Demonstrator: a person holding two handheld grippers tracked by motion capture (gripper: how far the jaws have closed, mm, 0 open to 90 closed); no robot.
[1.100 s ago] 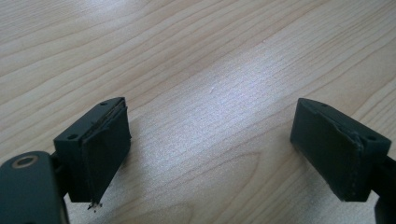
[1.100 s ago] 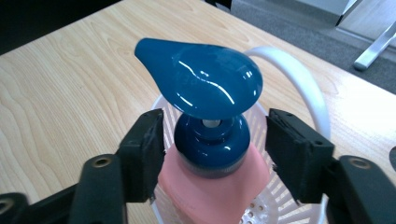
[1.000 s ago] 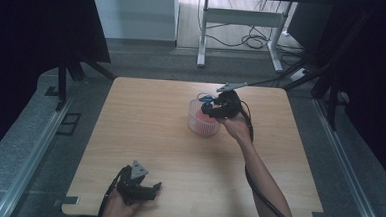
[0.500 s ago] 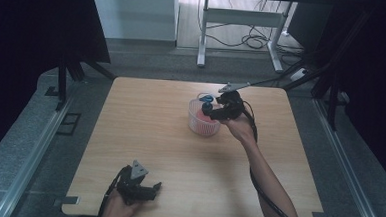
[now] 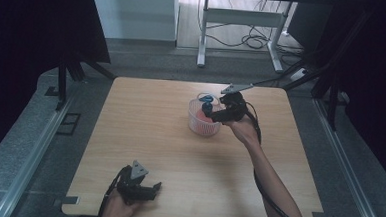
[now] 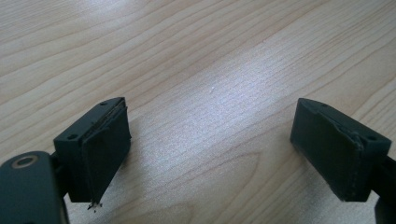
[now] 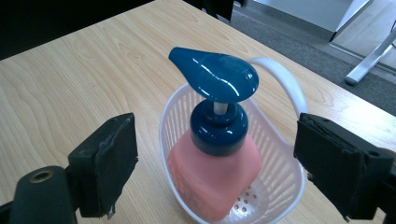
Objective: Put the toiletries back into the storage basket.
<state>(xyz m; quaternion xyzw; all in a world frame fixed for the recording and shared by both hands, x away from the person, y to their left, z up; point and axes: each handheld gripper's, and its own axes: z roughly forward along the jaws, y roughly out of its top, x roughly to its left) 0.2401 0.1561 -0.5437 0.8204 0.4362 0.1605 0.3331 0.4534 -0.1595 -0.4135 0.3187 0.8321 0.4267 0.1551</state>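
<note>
One pink soap bottle stands inside the white basket; right gripper, jaws just opened, has released it. Left gripper idles open at six o'clock.

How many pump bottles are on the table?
1: the pink pump bottle with a blue pump head stands in the white basket, on the table's far right part, before the open right hand-held gripper.

High view: above my side, facing forward and down over the table.
Right gripper view: close above the basket, shared with the high view.
Left gripper view: close over the table.
</note>
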